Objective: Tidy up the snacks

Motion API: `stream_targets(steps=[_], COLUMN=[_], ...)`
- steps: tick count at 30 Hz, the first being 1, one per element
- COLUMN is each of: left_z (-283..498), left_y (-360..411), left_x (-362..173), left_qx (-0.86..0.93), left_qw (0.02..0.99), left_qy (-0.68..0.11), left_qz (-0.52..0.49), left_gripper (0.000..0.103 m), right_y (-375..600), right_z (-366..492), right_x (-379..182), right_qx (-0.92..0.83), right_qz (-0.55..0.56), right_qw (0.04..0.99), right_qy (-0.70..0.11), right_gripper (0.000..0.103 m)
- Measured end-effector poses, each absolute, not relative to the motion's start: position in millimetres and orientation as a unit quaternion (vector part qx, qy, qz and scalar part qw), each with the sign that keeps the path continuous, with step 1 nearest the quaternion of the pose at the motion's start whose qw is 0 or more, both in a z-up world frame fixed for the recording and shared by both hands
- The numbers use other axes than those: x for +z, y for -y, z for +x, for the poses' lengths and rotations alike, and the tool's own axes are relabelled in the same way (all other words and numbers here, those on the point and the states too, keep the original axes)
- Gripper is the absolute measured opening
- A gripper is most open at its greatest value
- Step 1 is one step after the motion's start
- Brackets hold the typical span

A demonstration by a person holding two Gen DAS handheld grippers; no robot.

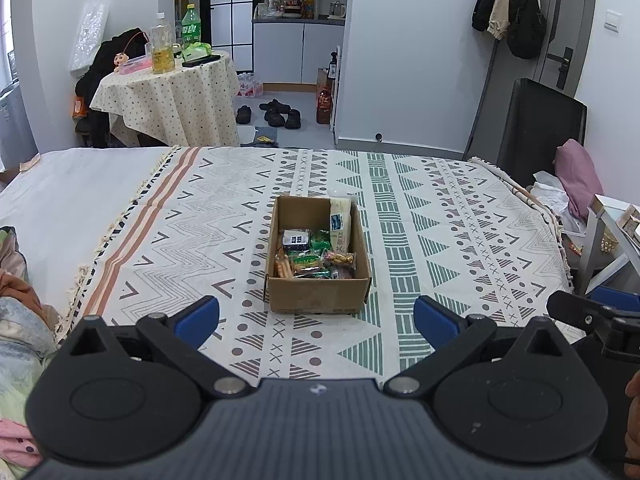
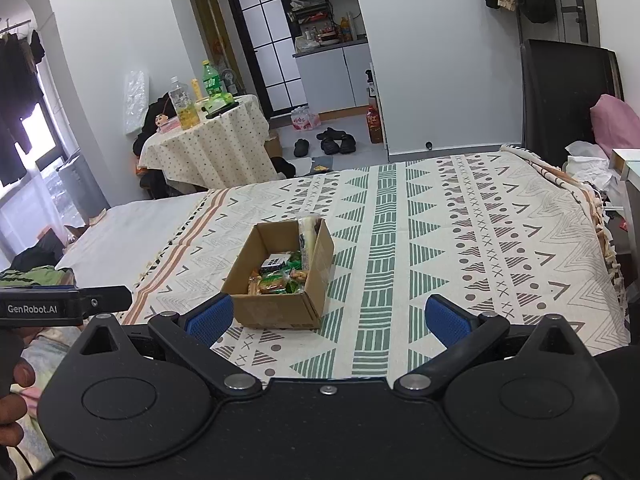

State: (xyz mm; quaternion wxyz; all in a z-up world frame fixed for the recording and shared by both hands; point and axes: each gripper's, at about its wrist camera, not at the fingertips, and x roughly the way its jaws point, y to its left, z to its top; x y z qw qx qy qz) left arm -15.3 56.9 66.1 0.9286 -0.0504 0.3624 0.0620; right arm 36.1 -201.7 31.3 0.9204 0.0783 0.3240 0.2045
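"GenRobot.AI" on left gripper [image 2: 108, 298], snack box [image 2: 280, 276]

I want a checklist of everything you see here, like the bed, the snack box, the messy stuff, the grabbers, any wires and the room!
Surface: patterned blanket spread over a bed.
Job's things: open cardboard box on the blanket, with snack packets inside; a tall pale packet leans on its far wall.
Clutter: nothing seen on the blanket beside the box.
Grippers: left gripper and right gripper open, empty, short of the box.
Cables: nothing seen on the blanket.
Surroundings: round table with bottles, shoes on the floor, hanging coats.
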Motion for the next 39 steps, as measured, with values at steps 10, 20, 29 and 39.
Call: stream_targets(steps=[10,20,29,39], left_z=[-18,-14,-12,-14], left_y=[-55,-53,-50,-48], left_x=[69,62,59,59], left_qx=[0.056,0.054,0.054,0.054], left_qw=[0.931,0.928,0.926,0.926], left_qy=[-0.357,-0.366,-0.371,-0.370], left_qz=[-0.051,-0.047,-0.049,-0.047], left_gripper=[0.103,0.103,0.103,0.103], right_y=[201,203,212,214], right_z=[34,34,35,34], right_x=[32,30,28,27], right_qx=[0.204,0.205,0.194,0.191], right_qz=[0.078,0.079,0.086,0.084], right_qw=[0.921,0.920,0.922,0.922], right_qy=[-0.323,-0.326,-0.324,-0.325], right_gripper=[0.103,0.103,0.103,0.103])
